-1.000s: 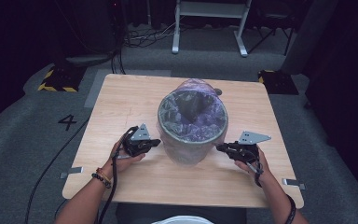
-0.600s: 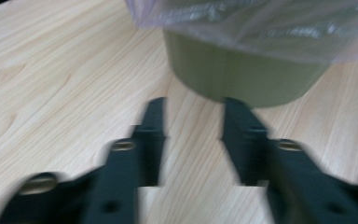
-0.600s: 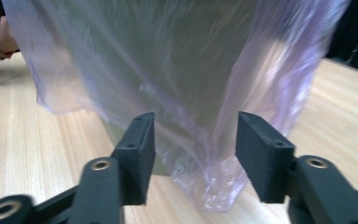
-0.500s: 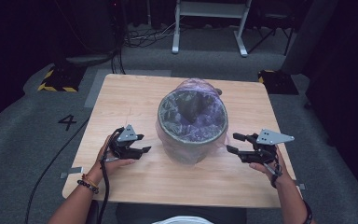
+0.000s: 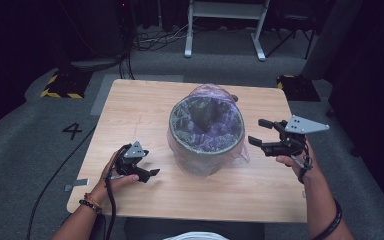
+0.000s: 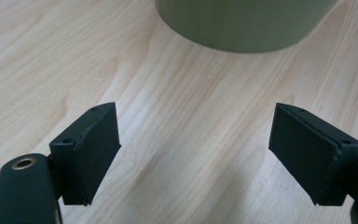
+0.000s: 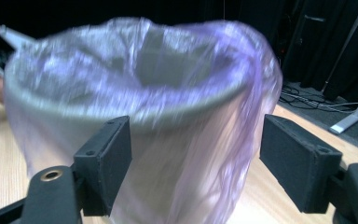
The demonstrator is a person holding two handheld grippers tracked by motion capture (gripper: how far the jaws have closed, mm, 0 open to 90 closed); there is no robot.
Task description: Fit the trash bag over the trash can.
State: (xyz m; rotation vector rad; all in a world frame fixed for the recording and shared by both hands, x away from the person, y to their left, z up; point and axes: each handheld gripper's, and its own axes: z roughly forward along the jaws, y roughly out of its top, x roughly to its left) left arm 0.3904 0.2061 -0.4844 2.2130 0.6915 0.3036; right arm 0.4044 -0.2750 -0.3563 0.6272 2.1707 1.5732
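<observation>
A grey-green bin (image 5: 206,131) lined with a thin purple bag (image 5: 215,95) stands at the middle of the wooden table (image 5: 145,107). My left gripper (image 5: 149,173) lies low near the table's front left, pointing at the bin's base (image 6: 242,23). Its jaws have just been opening, with bare wood between its pads (image 6: 98,144). My right gripper (image 5: 258,132) hovers to the right of the bin, level with the rim and apart from it. Its jaws have also just been opening and grip nothing. Beyond them stand the bagged bin (image 7: 168,116) and its loose plastic.
The table's front edge (image 5: 180,216) runs close to the person's forearms. A white stand (image 5: 225,25) and cables sit on the floor behind the table. Yellow-black blocks (image 5: 60,85) flank its back corners, and a "4" (image 5: 73,131) is marked on the floor at left.
Both grippers went from shut at the bin's sides to open. The left drew back toward the front left and sank. The right rose and moved right, away from the bin.
</observation>
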